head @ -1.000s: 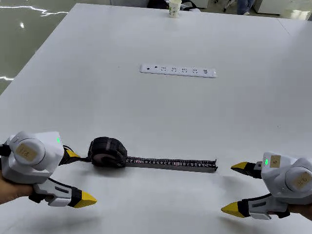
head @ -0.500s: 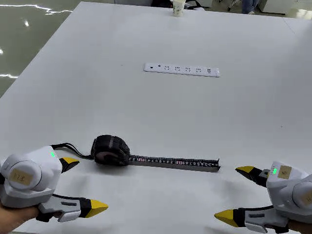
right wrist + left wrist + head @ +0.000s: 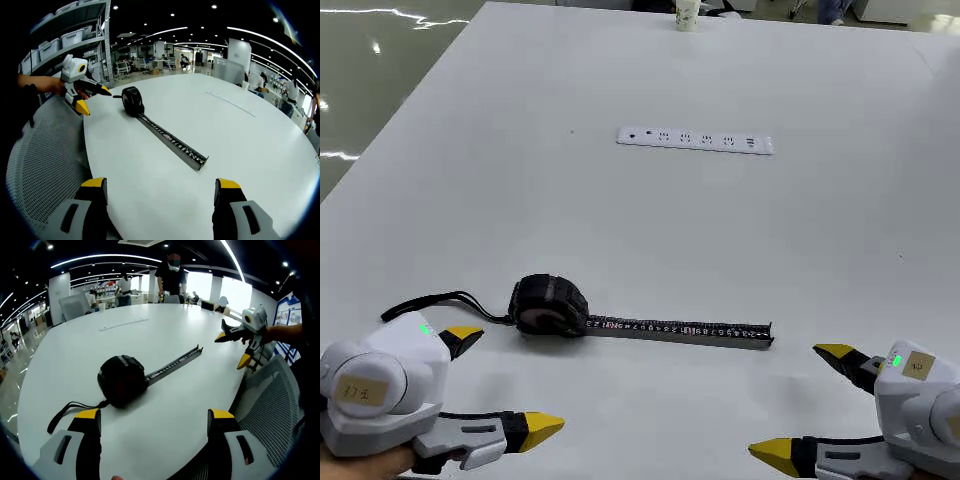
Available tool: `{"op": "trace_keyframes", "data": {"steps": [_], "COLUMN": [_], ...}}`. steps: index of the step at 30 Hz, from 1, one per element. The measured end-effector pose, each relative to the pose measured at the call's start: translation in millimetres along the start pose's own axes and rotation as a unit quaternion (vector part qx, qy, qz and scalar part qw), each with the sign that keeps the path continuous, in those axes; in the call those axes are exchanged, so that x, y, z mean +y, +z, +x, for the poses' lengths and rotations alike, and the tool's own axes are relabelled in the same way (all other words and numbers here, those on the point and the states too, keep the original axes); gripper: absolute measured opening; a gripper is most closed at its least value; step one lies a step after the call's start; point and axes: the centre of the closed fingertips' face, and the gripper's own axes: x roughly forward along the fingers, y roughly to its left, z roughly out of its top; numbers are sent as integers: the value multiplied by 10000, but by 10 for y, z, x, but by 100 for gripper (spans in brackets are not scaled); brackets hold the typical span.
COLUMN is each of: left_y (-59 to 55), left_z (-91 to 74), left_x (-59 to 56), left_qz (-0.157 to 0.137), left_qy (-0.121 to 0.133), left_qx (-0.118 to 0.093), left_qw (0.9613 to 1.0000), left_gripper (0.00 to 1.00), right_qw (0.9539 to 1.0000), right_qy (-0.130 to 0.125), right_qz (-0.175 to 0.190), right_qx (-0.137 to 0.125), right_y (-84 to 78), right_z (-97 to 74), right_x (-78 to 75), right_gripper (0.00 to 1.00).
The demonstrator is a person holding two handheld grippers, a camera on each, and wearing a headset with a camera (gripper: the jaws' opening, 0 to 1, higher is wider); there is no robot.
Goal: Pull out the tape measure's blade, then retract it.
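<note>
The black tape measure [image 3: 548, 306] sits on the near left part of a big white table [image 3: 620, 220], resting on its side. Its blade [image 3: 680, 331] is drawn out and lies flat on the tabletop, running off to the right and ending in a small hook. A dark strap [image 3: 430, 303] trails from the left side of the case and loops across the table toward the near left corner. The left claw [image 3: 510, 380] hovers near the table's edge, just left of and nearer than the case. Its yellow-tipped jaws are spread wide with nothing between them, and they touch neither the case nor the strap. The right claw [image 3: 795, 400] is at the near right, a little beyond the hooked end of the blade and closer to the edge. It gapes just as wide, holds nothing, and stands apart from the blade. Farther back, about the middle of the table, a white power strip [image 3: 695, 140] lies flat, and at the far edge stands a paper cup [image 3: 687, 14].
</note>
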Motion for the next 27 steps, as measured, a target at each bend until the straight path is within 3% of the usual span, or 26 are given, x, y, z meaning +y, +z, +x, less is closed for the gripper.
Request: {"op": "trace_keyframes", "data": {"steps": [10, 27], "left_y": [57, 65], "left_z": [-14, -80], "left_x": [-42, -136], "left_qz": [-189, -660], "left_qy": [120, 340], "left_qx": [-190, -379], "left_qw": [9996, 9965], "left_gripper": [92, 99], "right_qw": [9982, 9944], "right_qy": [-222, -408], "right_qz": [425, 810], "right_qx": [-358, -551], "right_y": [153, 273], "right_z": [-18, -15], "right_x": [129, 266], "right_gripper": [96, 99]}}
